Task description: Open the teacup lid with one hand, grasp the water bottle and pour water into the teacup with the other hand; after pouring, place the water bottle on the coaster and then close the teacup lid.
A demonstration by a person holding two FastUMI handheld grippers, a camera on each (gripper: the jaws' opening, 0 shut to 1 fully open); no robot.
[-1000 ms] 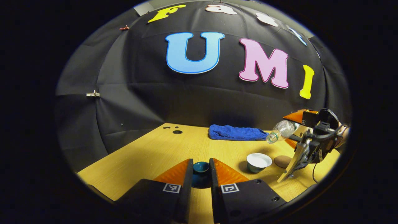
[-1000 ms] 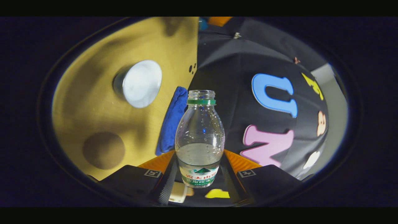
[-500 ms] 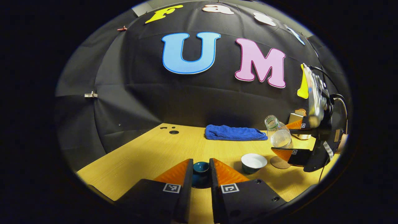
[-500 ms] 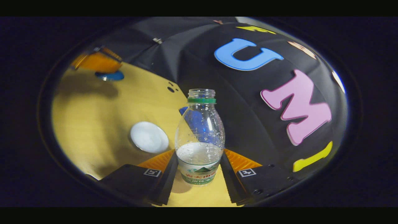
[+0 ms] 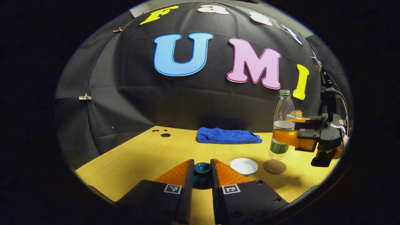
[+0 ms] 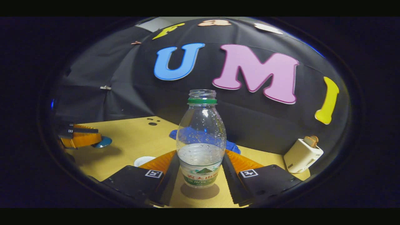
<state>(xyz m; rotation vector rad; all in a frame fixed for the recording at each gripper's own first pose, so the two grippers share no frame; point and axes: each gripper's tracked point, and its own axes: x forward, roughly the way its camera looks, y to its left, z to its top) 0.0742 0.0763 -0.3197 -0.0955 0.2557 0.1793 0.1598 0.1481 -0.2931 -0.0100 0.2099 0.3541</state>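
Note:
My left gripper (image 5: 202,166) is shut on the teal teacup lid (image 5: 202,168), held low over the wooden table. The uncovered white teacup (image 5: 244,165) stands just to its right, with the round brown coaster (image 5: 274,166) beside it. My right gripper (image 6: 201,156) is shut on the clear water bottle (image 6: 201,140), which is upright, capless and about a third full. In the left gripper view the bottle (image 5: 282,125) hangs a little above the coaster, gripped at its middle by the right gripper (image 5: 295,137). The teacup (image 6: 144,161) and left gripper (image 6: 82,139) lie to the left.
A folded blue towel (image 5: 229,137) lies at the back of the table (image 5: 140,156) against the black wall. A small white box (image 6: 302,154) sits at the right rear. Small dark holes (image 5: 165,135) mark the table's far left corner.
The bottle swung from tilted over the teacup to upright and moved right, over the coaster. My left gripper stayed put with the lid.

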